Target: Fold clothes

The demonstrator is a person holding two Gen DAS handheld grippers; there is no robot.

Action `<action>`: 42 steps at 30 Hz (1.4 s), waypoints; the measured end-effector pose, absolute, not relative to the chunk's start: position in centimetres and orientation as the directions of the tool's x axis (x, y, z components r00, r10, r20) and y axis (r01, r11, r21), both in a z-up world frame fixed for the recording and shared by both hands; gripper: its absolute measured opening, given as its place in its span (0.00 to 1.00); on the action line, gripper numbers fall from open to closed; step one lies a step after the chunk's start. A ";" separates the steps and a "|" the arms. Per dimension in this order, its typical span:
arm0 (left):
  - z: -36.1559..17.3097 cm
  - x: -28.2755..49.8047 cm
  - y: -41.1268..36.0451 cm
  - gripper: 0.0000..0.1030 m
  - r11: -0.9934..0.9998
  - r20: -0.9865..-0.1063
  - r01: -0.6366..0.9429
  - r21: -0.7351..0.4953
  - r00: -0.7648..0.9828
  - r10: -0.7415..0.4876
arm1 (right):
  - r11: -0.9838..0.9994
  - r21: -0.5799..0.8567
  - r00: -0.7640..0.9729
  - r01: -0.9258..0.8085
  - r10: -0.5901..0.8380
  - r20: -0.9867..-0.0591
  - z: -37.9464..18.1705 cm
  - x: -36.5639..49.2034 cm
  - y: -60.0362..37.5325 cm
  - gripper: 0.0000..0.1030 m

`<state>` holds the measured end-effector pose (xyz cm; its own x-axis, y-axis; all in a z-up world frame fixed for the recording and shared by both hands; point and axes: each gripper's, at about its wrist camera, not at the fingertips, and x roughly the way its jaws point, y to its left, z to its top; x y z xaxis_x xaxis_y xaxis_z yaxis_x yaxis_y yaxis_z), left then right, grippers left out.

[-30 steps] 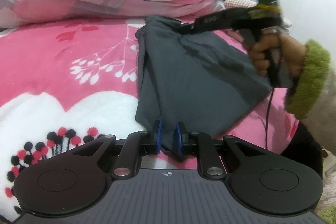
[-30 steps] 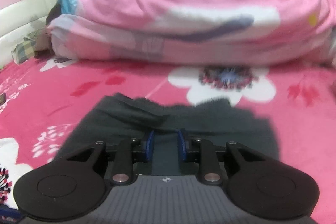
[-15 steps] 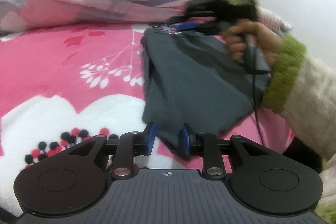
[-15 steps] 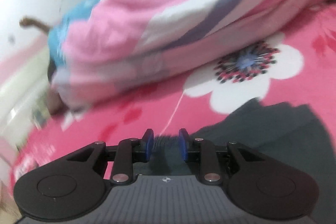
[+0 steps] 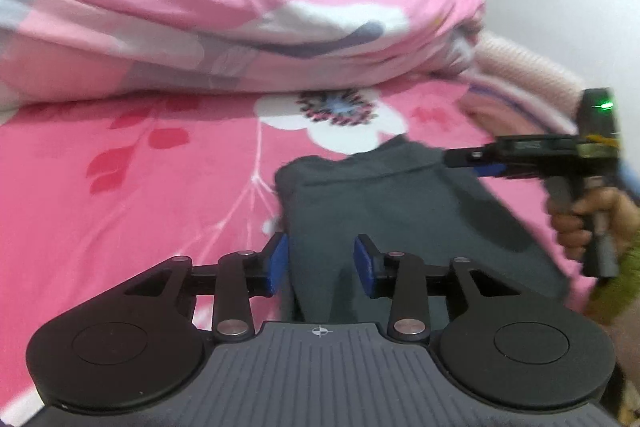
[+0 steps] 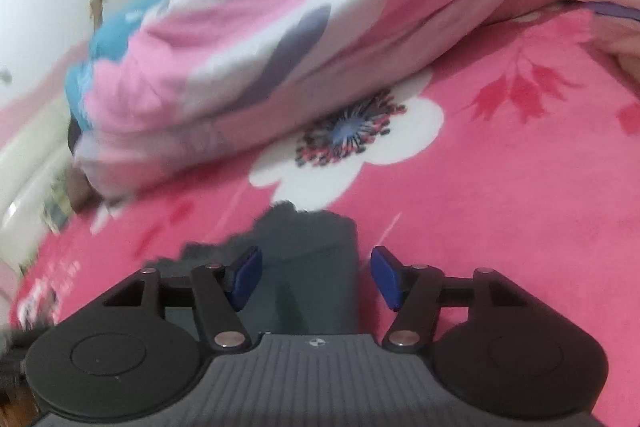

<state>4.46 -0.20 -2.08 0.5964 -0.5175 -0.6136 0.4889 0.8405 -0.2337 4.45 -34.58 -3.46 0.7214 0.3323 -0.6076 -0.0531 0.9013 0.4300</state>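
Bare pink bedsheet (image 5: 120, 187) lay open at frame left; heaped quilt (image 5: 224, 11) blocked the top, garment (image 5: 400, 211) lower centre.

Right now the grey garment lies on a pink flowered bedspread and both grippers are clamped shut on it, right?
Not quite. The grey garment does lie on the pink bedspread, but both wrist views show the left gripper and right gripper with jaws apart, just opened, pads off the cloth.

The folded garment (image 5: 400, 211) lies on the bedspread (image 5: 120, 187), in front of the heaped quilt (image 5: 224, 7) behind it.
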 end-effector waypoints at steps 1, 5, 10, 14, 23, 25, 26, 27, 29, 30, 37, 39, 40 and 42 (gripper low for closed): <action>-2.5 5.3 -0.4 0.35 0.850 -0.632 0.473 -0.234 0.590 -0.503 | 0.903 0.426 0.718 -0.057 0.333 -0.611 -3.8 4.7 -34.6 0.61; -3.5 7.6 -0.9 0.31 0.855 -0.649 0.443 -0.270 0.572 -0.501 | 0.866 0.493 0.701 -0.081 0.401 -0.589 -5.0 5.5 -35.4 0.54; -3.3 7.3 -1.2 0.03 0.832 -0.608 0.479 -0.280 0.581 -0.540 | 0.822 0.551 0.706 -0.144 0.475 -0.525 -5.0 5.9 -35.4 0.11; -2.3 6.4 -0.2 0.01 0.821 -0.549 0.479 -0.312 0.614 -0.567 | 0.817 0.542 0.753 -0.199 0.481 -0.448 -3.6 4.8 -35.0 0.07; -4.0 8.4 0.6 0.02 0.842 -0.574 0.395 -0.366 0.617 -0.539 | 0.834 0.506 0.750 -0.218 0.476 -0.460 -4.7 7.5 -33.5 0.07; -4.5 8.6 0.4 0.03 0.850 -0.585 0.385 -0.359 0.617 -0.526 | 0.835 0.511 0.739 -0.204 0.474 -0.479 -5.9 8.5 -33.4 0.09; -4.7 8.7 0.3 0.08 0.855 -0.591 0.381 -0.351 0.618 -0.518 | 0.835 0.516 0.732 -0.192 0.472 -0.492 -6.4 8.8 -33.5 0.11; -4.9 8.8 0.2 0.12 0.861 -0.598 0.377 -0.343 0.619 -0.509 | 0.832 0.525 0.724 -0.180 0.473 -0.502 -7.0 9.2 -33.6 0.15; -5.1 8.7 0.2 0.21 0.873 -0.608 0.360 -0.328 0.627 -0.487 | 0.831 0.540 0.720 -0.132 0.455 -0.524 -7.7 9.7 -34.0 0.38; -4.8 8.6 0.3 0.27 0.878 -0.608 0.350 -0.325 0.635 -0.478 | 0.828 0.549 0.721 -0.117 0.451 -0.526 -7.7 9.7 -34.2 0.41; -1.6 6.6 2.1 0.32 0.903 -0.526 0.310 -0.297 0.736 -0.426 | 0.874 0.474 0.806 -0.109 0.357 -0.473 -3.5 6.1 -34.8 0.51; -0.5 5.9 1.7 0.32 0.893 -0.491 0.348 -0.286 0.747 -0.449 | 0.877 0.461 0.840 -0.133 0.347 -0.418 -1.7 4.4 -34.8 0.51; -0.1 5.7 1.2 0.32 0.882 -0.478 0.383 -0.277 0.741 -0.472 | 0.877 0.457 0.851 -0.149 0.349 -0.392 -1.0 3.7 -34.7 0.51; 0.2 5.6 -0.2 0.32 0.858 -0.472 0.449 -0.249 0.717 -0.513 | 0.876 0.443 0.853 -0.192 0.372 -0.366 0.0 2.8 -33.9 0.49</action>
